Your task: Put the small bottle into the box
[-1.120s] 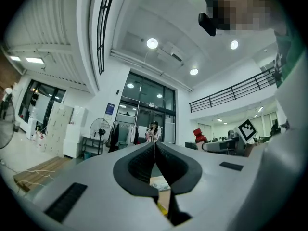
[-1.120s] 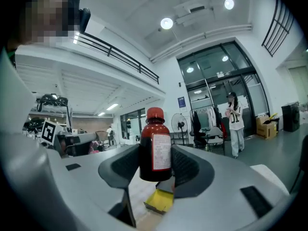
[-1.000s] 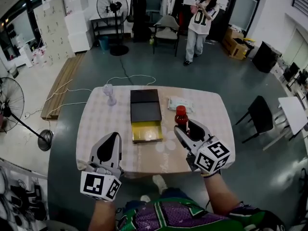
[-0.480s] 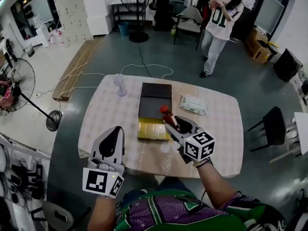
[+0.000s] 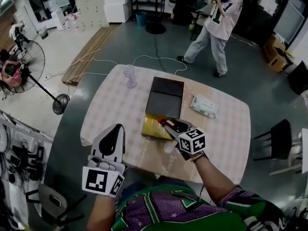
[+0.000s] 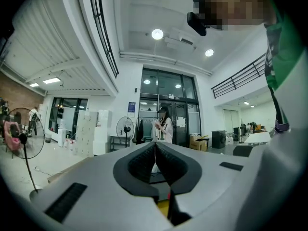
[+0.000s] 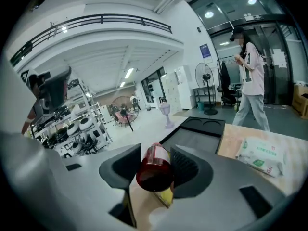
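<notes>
The small bottle (image 5: 166,123) of red liquid lies tilted between the jaws of my right gripper (image 5: 169,125), held in the air just over the open yellow box (image 5: 150,128). In the right gripper view the bottle (image 7: 156,160) points bottom-first at the camera, and the jaws of the right gripper (image 7: 154,171) are closing on it. The box's black lid (image 5: 165,97) lies behind the box. My left gripper (image 5: 113,136) hovers at the table's near left edge. In its own view the left gripper (image 6: 155,162) is shut with nothing in it.
The table (image 5: 106,114) has a checked cloth. A pack of wipes (image 5: 204,106) lies at the right, a small clear desk fan (image 5: 129,76) at the far left. A person (image 5: 219,23) stands beyond the table. A floor fan (image 5: 19,66) is at left, a black chair (image 5: 276,141) at right.
My right gripper has carried the bottle left and tipped it from upright to lying over the yellow box. The head view has shifted. The left gripper has stayed where it was.
</notes>
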The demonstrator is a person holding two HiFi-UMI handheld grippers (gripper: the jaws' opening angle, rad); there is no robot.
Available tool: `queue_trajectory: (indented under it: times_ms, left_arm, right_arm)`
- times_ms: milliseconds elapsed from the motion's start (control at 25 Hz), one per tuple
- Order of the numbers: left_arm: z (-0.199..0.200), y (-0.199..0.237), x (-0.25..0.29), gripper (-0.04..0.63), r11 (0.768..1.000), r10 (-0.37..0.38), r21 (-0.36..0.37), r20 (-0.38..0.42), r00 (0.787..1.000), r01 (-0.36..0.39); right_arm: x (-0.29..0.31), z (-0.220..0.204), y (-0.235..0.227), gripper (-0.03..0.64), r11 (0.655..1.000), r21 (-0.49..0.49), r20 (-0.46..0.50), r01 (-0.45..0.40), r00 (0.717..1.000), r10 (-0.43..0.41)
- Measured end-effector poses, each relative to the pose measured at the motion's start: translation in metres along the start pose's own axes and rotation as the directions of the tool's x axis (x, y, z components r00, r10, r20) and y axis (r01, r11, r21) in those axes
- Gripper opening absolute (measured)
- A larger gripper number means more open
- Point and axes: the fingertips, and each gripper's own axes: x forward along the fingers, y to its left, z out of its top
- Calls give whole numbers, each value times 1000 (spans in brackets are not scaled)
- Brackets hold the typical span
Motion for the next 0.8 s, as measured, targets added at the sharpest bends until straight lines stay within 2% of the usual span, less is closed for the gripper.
queue_trajectory:
  times_ms: [160, 480, 800]
  left_arm:
    - [-8, 5, 0, 25, 999, 37, 0, -25, 999, -37]
    - [-28, 15, 9, 25, 996, 90, -3, -74, 993, -91]
    - [-40, 25, 12, 25, 990, 137, -2, -109, 984, -138]
  right_arm:
    - [29, -29, -9, 196, 999, -27, -67, -20, 998, 18]
    - [74, -66, -45, 190, 998, -64, -164, -2, 986, -9]
    - [100, -83, -49, 190, 992, -129, -208, -13, 978, -14]
